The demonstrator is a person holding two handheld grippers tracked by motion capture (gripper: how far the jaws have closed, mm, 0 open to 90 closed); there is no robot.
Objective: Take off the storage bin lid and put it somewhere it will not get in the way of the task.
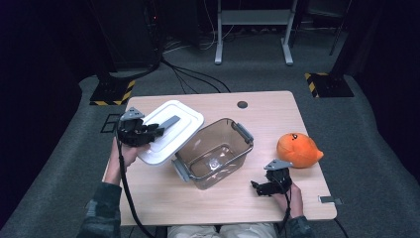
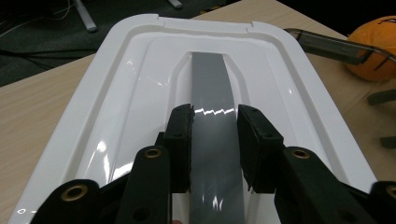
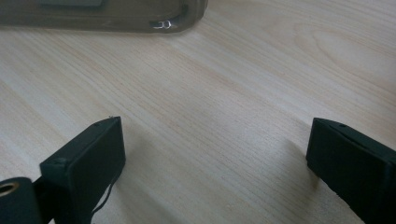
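Observation:
A white rectangular lid with a grey handle strip is lifted at the table's left, its near edge raised. My left gripper is shut on that grey handle, one jaw on each side of the strip. Beside the lid stands a clear brownish storage box, open on top, with grey clips at its ends. My right gripper rests low over the wood near the front right with its jaws wide open and nothing between them. The box's lower edge lies just ahead of it.
An orange plush toy lies at the table's right side, behind my right gripper, and its top peeks past the lid. A round cable hole sits at the table's far edge. Dark floor, cables and a desk frame lie beyond.

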